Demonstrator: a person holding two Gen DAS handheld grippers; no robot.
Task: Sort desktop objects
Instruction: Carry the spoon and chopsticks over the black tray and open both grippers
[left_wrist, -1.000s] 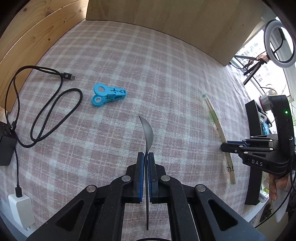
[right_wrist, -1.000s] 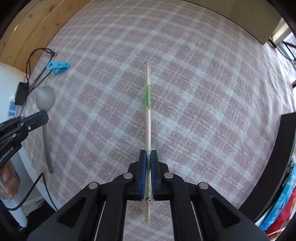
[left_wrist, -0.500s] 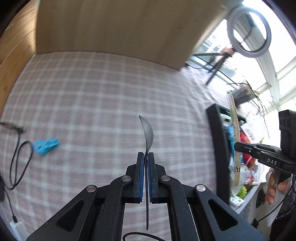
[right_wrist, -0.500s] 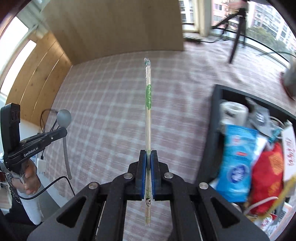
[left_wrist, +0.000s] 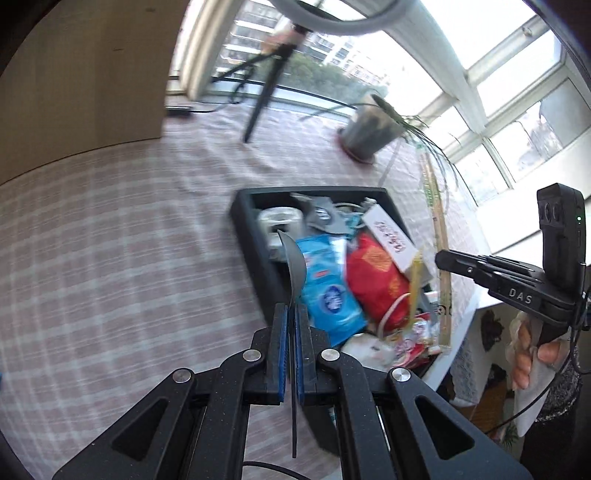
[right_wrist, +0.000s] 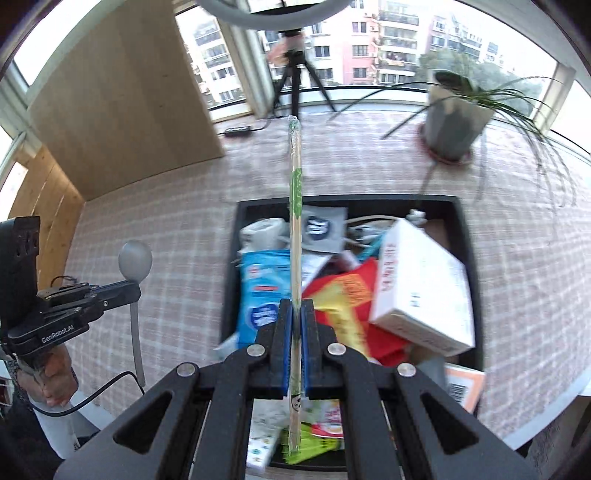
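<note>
Leftmost, left gripper (left_wrist: 290, 314): blue pads pinching a grey metal spoon (left_wrist: 295, 258) by its handle, bowl above the black rectangular tray (left_wrist: 255, 251). Right gripper (right_wrist: 296, 310): clamped on plastic-wrapped wooden chopsticks (right_wrist: 296, 192), tip beyond the tray's far rim.

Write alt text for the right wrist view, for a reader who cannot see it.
The right claw is shut on wrapped chopsticks above a black tray crammed with packets and a white box. At left, the left claw grips a metal spoon over the checked tablecloth.
</note>
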